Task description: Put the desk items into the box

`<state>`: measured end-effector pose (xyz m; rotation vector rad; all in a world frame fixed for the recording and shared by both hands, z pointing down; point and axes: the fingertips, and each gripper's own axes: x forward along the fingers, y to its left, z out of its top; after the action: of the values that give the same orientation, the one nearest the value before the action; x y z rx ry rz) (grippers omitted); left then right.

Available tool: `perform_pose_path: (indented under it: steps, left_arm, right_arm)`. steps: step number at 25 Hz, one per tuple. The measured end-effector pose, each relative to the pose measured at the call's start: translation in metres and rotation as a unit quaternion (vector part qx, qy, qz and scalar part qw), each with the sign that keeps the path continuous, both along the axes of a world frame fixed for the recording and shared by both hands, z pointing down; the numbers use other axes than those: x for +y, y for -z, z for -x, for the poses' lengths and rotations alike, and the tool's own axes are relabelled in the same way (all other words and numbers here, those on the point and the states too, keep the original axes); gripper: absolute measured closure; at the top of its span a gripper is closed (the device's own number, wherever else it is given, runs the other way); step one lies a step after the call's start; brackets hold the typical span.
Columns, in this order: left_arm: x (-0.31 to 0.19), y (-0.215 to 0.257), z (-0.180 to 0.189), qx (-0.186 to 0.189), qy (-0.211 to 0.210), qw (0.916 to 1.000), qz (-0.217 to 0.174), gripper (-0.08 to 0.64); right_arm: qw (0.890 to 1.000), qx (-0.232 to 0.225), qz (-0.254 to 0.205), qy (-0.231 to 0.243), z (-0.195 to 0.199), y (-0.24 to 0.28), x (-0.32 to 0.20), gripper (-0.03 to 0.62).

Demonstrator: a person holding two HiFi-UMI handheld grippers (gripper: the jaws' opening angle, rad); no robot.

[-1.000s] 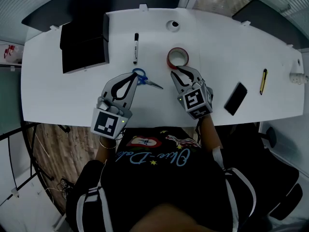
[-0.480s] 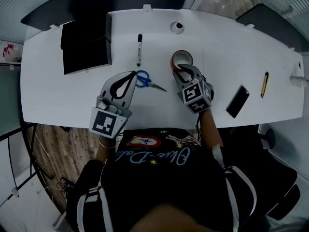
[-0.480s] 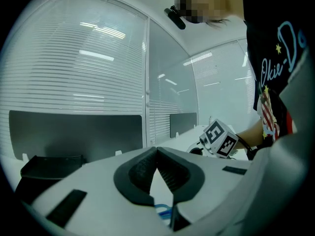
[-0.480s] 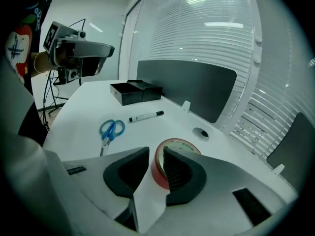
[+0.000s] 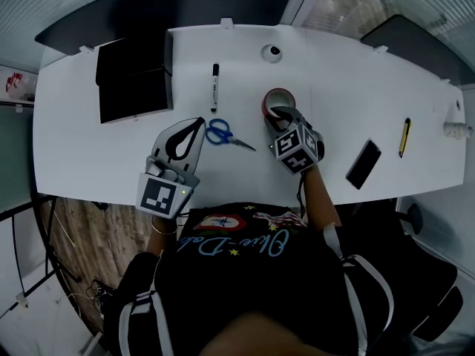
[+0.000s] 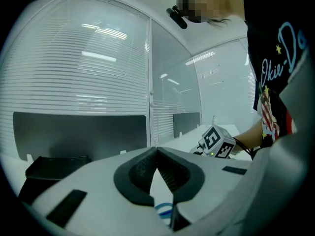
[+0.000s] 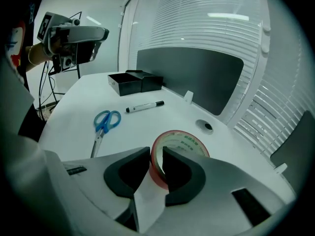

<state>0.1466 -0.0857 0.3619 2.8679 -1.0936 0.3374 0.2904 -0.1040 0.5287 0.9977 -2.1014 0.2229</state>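
Observation:
A red tape roll [image 5: 279,97] [image 7: 181,142] lies flat on the white desk [image 5: 89,147]. My right gripper [image 5: 276,114] [image 7: 156,155] straddles its near wall, one pad outside and one inside the ring. The jaws are closing and both pads touch the wall. Blue-handled scissors [image 5: 223,133] [image 7: 104,122] lie just right of my left gripper [image 5: 199,122] [image 6: 157,151], whose fingertips meet with nothing between them. A black marker [image 5: 215,84] [image 7: 144,105] lies beyond the scissors. The open black box [image 5: 133,76] [image 7: 133,81] stands at the far left of the desk.
A black phone [image 5: 363,164] and a yellow-and-black pen-like tool [image 5: 404,137] lie at the desk's right end. A round cable port [image 5: 274,51] [image 7: 205,126] sits near the far edge. A dark partition runs behind the desk, and a dark chair stands beyond its right end.
My right gripper has moved forward onto the tape roll, its jaws now over the near wall. The left gripper has stayed beside the scissors, drawn back slightly.

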Motion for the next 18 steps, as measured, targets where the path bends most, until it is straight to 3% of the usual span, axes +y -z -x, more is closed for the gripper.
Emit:
perform_pose_path:
  steps: [8, 18]
  left_arm:
    - [0.002, 0.0, -0.007, -0.011, -0.008, 0.9999, 0.001, 0.56]
    - [0.01, 0.006, -0.012, -0.014, -0.015, 0.9998, -0.006, 0.56]
  right_arm:
    - [1.0, 0.001, 0.005, -0.008, 0.0, 0.0, 0.0, 0.54]
    - [0.999, -0.024, -0.028, -0.033, -0.009, 0.021, 0.011, 0.541]
